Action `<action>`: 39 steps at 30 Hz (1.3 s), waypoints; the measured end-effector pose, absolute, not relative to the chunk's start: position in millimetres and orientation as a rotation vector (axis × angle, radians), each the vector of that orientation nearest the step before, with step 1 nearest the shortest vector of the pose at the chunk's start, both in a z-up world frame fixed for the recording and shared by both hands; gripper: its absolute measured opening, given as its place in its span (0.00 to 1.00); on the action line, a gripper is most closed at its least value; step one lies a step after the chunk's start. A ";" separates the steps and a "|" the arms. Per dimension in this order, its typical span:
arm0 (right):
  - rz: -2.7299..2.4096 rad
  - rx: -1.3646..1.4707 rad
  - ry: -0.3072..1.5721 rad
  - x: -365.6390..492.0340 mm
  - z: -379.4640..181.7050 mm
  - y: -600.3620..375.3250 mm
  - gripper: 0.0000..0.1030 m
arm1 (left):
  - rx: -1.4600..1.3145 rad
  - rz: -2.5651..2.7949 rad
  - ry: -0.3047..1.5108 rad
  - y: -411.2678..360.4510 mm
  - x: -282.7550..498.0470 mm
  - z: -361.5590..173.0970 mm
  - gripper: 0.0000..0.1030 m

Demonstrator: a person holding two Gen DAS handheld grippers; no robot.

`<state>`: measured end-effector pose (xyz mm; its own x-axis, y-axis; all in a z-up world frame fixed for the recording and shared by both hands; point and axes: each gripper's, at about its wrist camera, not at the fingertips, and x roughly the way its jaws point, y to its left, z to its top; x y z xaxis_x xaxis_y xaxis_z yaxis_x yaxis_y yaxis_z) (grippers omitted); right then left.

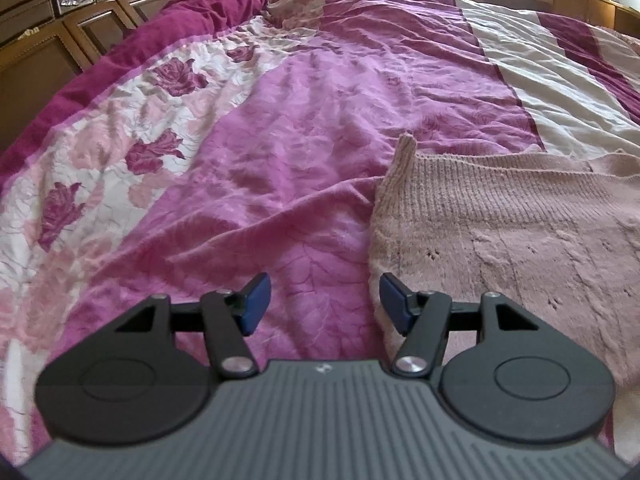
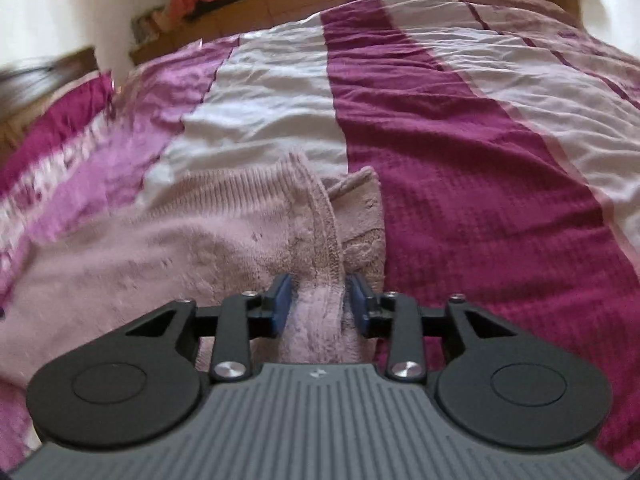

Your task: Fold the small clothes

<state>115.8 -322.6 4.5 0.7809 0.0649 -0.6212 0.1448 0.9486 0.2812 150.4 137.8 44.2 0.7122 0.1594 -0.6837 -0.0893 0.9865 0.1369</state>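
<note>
Left gripper: jaws stood wide, nothing between the blue pads, only bedspread beneath; the sweater lay just beside its right pad, spreading toward three o'clock. Right gripper: jaws stood part open, straddling a raised ridge of the sweater, pads apparently clear of the knit, so nothing gripped. Item: one small pale-pink knitted sweater, fuzzy, ribbed along its band, eyelet pattern in the body, lying flat on the bed with a fold bunched at twelve o'clock of the right jaws. Judged light, soft, limp and stretchy, prone to sagging; best pinched at the ribbed edge or corners. Bedspread: quilted, creased, magenta, mauve and cream stripes with rose print. Headboard: carved brown wood.
</note>
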 end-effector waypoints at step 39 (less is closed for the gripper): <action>0.107 0.689 0.661 75.9 -19.0 -356.5 0.83 | -0.052 0.058 0.967 53.9 56.4 45.7 0.72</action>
